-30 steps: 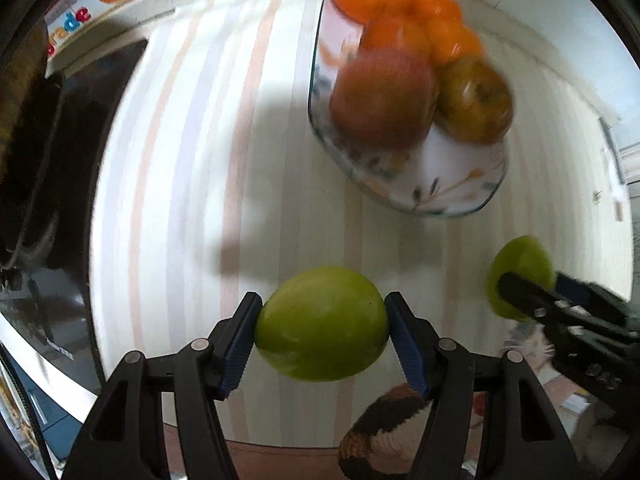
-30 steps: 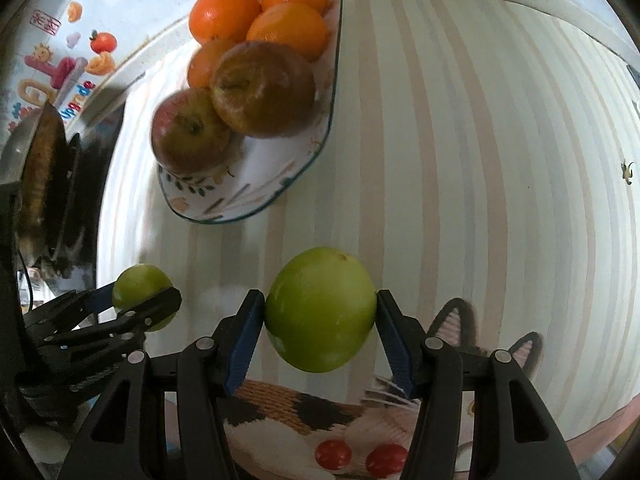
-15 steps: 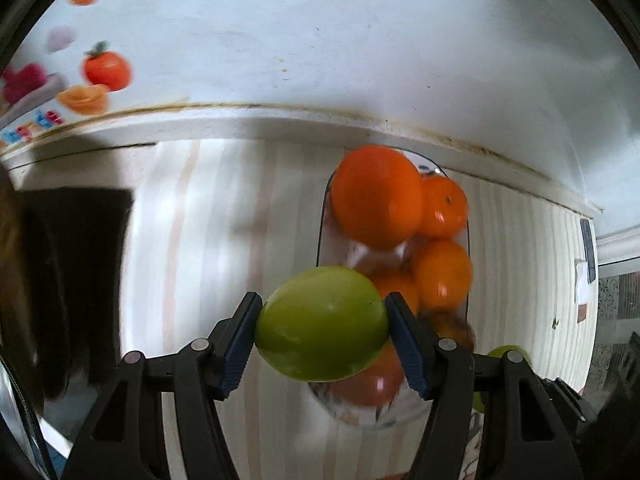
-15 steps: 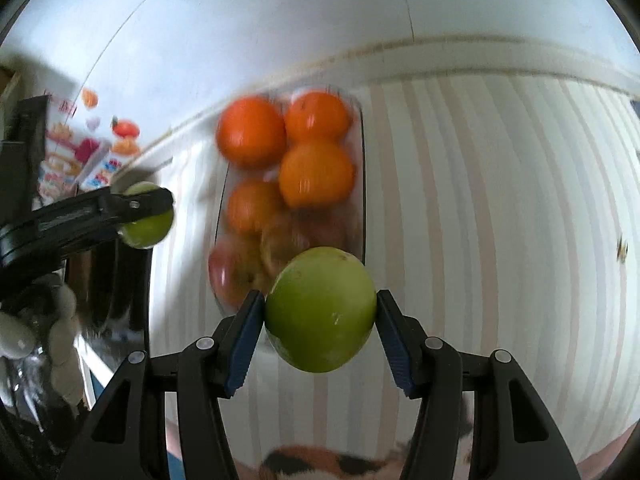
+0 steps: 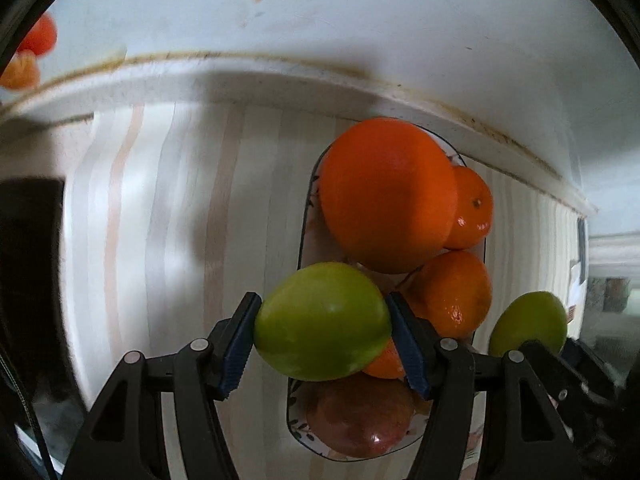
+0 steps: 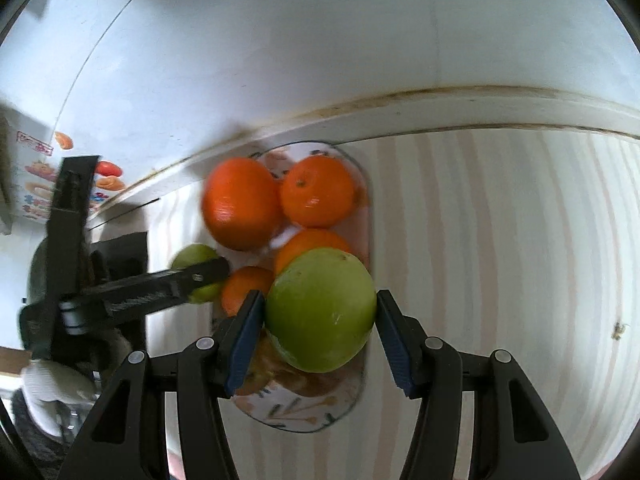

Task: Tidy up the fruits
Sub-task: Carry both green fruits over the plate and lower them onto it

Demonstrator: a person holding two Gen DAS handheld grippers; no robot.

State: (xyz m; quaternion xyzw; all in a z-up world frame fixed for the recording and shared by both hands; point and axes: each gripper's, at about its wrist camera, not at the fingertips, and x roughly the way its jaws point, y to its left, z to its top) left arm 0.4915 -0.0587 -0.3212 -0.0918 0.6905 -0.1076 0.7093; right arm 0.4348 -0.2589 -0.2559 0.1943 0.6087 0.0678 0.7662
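My left gripper (image 5: pixel 323 340) is shut on a green apple (image 5: pixel 323 320), held at the left edge of the oval patterned plate (image 5: pixel 298 412). The plate holds several oranges (image 5: pixel 386 194) and a red apple (image 5: pixel 360 416). My right gripper (image 6: pixel 320 326) is shut on a second green apple (image 6: pixel 320 310) over the plate (image 6: pixel 296 416), above the oranges (image 6: pixel 316 192). In the left wrist view the right gripper's apple (image 5: pixel 528 324) shows at the plate's right side. In the right wrist view the left gripper (image 6: pixel 200 276) and its apple (image 6: pixel 192 258) show at the plate's left.
The plate stands on a striped tablecloth (image 6: pixel 500 240) near the white wall (image 5: pixel 320 12). A dark object (image 5: pixel 28 260) lies at the table's left. Fruit stickers (image 6: pixel 104 176) are on the wall at the left.
Both grippers have moved forward and closer to the plate with their green apples. The fruit pile now fills more of each view, and the right apple now hangs over the plate.
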